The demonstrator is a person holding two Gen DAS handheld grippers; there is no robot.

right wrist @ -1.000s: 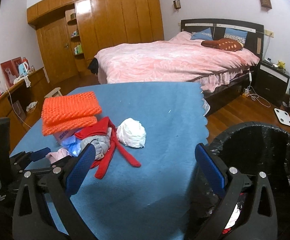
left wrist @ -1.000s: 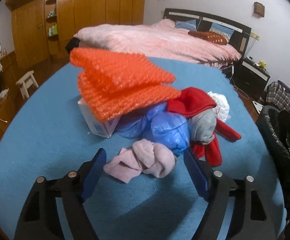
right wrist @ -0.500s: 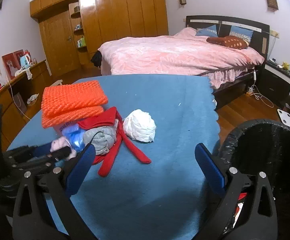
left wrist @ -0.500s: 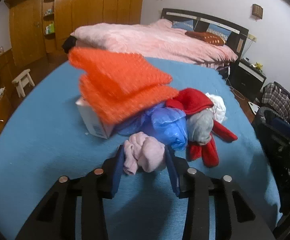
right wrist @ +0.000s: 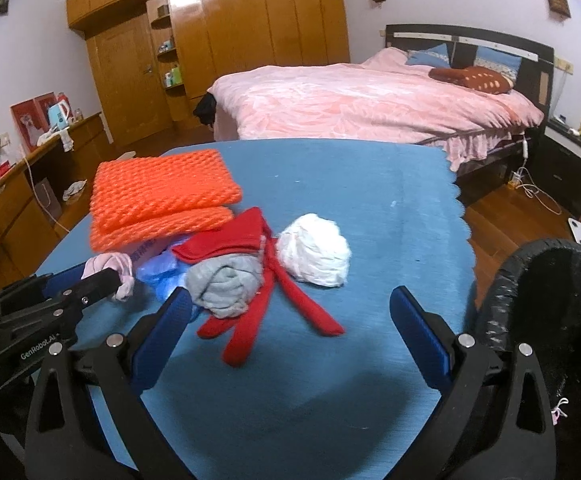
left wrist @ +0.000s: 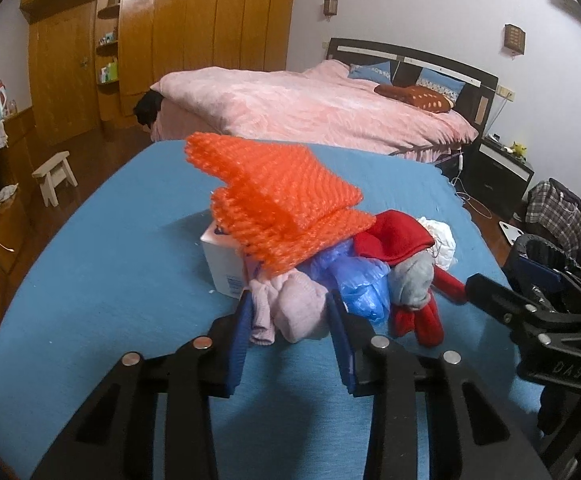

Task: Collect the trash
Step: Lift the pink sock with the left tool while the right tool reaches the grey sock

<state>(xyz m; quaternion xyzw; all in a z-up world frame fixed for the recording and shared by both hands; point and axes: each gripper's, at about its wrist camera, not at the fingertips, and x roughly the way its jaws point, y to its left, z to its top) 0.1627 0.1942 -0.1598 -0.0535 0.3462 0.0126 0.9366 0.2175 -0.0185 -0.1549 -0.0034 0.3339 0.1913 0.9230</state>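
A heap of trash lies on the blue table (left wrist: 90, 280): orange foam netting (left wrist: 282, 200) on a white box (left wrist: 222, 272), a blue plastic bag (left wrist: 362, 284), a red and grey cloth (left wrist: 406, 272), a white wad (right wrist: 316, 252). My left gripper (left wrist: 290, 312) is shut on a pink cloth wad (left wrist: 290, 304) at the heap's near edge; it also shows in the right wrist view (right wrist: 110, 268). My right gripper (right wrist: 290, 320) is open and empty above the table, near the red and grey cloth (right wrist: 246, 280).
A black-lined trash bin (right wrist: 550, 304) stands off the table's right edge. Behind the table are a pink bed (right wrist: 370, 104), a wooden wardrobe (right wrist: 218, 40) and a small stool (left wrist: 54, 176). A nightstand (left wrist: 498, 172) stands at the right.
My left gripper closed on the pink cloth wad and holds it. My right gripper moved left and forward over the table, away from the bin, still open.
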